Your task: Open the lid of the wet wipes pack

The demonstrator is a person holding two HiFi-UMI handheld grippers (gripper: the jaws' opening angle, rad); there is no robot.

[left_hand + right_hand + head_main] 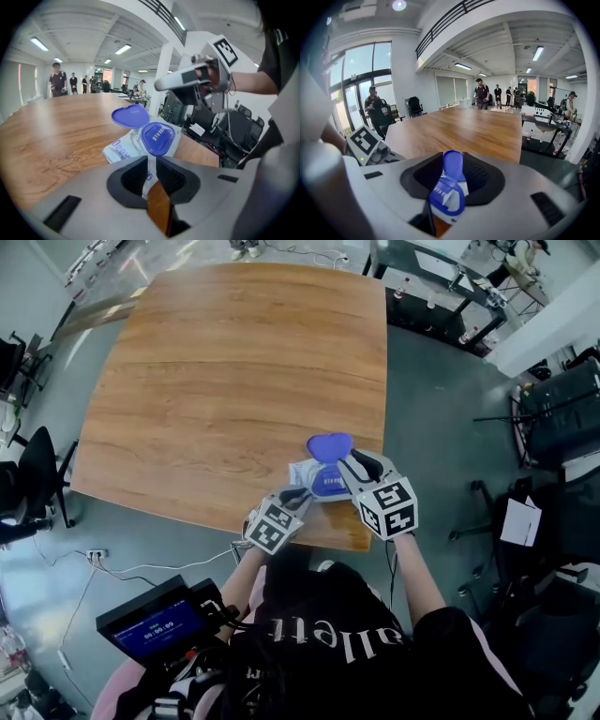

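Note:
The wet wipes pack (314,480) lies at the table's near edge, white with a blue ring (158,138) on top. Its blue lid (329,446) stands flipped open toward the far side, also seen in the left gripper view (131,116). My left gripper (293,496) is shut on the pack's near edge (149,174), white film pinched between its jaws. My right gripper (354,468) hovers at the pack's right side, raised above it (164,83). It looks down on the lid (453,166) through a narrow gap, jaws slightly open and apart from it.
The wooden table (244,381) stretches away beyond the pack. Its near edge (281,532) runs just under my grippers. Office chairs (42,470) stand on the left, equipment racks (562,409) on the right. Several people (485,93) stand at the table's far end.

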